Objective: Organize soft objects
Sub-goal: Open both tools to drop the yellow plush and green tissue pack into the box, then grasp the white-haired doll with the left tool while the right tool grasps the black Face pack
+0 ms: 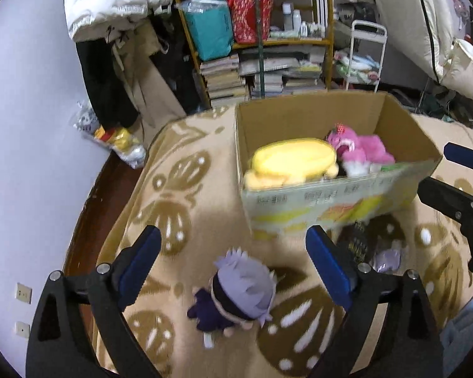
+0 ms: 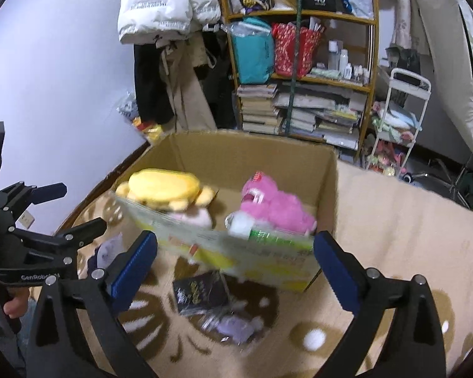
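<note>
A cardboard box (image 1: 299, 113) stands on the patterned blanket and holds a yellow plush (image 1: 291, 160) and a pink plush (image 1: 362, 149). It also shows in the right wrist view (image 2: 252, 154) with the yellow plush (image 2: 165, 186) and pink plush (image 2: 277, 206). A small doll with grey spiky hair and dark clothes (image 1: 236, 293) lies on the blanket between my open left gripper's (image 1: 233, 258) jaws. My right gripper (image 2: 235, 261) is open and empty, above a dark packaged item (image 2: 201, 293) and a lilac packaged plush (image 2: 236, 327) in front of the box.
A beige blanket with brown pattern (image 1: 179, 170) covers the bed. Behind stand a wooden shelf with books and bags (image 1: 261, 47), hanging coats (image 1: 110, 31), a white cart (image 1: 362, 60) and a plastic bag of toys (image 1: 116, 138) on the floor.
</note>
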A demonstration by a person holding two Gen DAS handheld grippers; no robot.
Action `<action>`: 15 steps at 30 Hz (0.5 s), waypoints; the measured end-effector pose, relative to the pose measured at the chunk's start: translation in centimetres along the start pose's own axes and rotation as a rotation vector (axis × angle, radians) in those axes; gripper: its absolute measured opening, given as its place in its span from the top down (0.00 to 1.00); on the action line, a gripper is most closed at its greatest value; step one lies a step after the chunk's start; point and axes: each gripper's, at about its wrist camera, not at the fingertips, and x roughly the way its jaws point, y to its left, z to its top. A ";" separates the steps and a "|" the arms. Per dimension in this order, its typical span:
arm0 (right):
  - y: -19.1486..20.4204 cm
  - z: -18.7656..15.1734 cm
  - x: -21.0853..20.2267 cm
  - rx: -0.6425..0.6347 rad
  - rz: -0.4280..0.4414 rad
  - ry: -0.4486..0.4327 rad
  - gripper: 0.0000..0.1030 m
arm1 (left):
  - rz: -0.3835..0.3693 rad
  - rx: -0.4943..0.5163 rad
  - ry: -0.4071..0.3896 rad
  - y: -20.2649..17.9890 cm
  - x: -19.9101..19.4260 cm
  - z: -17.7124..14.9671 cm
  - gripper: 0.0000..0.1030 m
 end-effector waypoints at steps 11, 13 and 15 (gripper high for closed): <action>2.9 -3.4 2.1 -0.079 0.029 0.127 0.00 | -0.029 -0.012 0.126 0.8 2.4 -2.6 0.11; 3.2 -3.9 2.9 -0.095 0.031 0.151 0.00 | -0.049 -0.015 0.145 0.8 3.0 -3.0 0.11; 3.4 -4.4 4.1 -0.106 0.034 0.180 0.00 | -0.062 -0.023 0.176 0.9 4.0 -3.4 0.11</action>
